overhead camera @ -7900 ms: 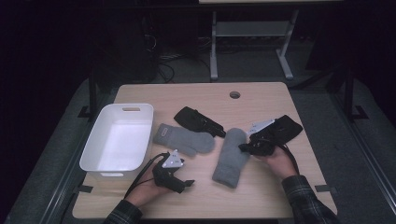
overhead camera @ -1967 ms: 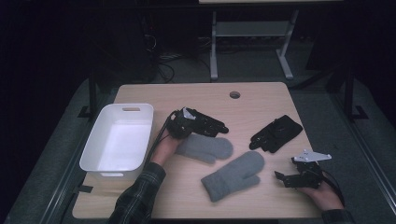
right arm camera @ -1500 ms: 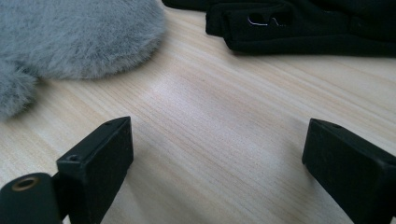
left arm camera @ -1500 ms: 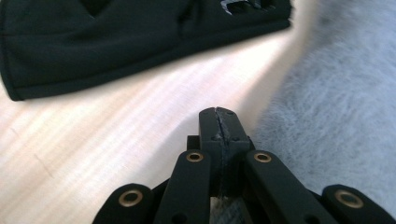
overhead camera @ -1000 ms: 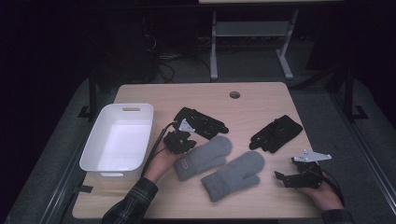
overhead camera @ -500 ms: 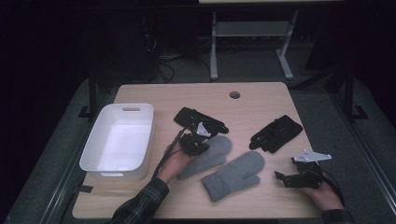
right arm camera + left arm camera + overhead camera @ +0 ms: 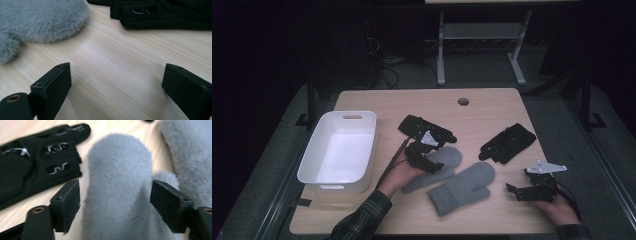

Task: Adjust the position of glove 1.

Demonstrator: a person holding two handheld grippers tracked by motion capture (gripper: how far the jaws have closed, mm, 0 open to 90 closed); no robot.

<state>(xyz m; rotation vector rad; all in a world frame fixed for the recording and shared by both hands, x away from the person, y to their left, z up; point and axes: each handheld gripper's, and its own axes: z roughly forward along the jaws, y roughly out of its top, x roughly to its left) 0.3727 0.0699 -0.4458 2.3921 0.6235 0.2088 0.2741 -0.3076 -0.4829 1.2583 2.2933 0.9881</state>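
Dimly lit room, pale wooden table (image 7: 422, 102)

left tool (image 7: 428, 159): jaws just opened | grey mitten (image 7: 434, 167) released, shifted right

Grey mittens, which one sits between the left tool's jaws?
The upper-left grey mitten, lying next to the black glove; the left tool straddles it, jaws open. The other mitten lies alongside.

Black two-jaw grippers (image 7: 424, 155) (grey plate atop), cables trailing; plaid sleeves (image 7: 362, 220).
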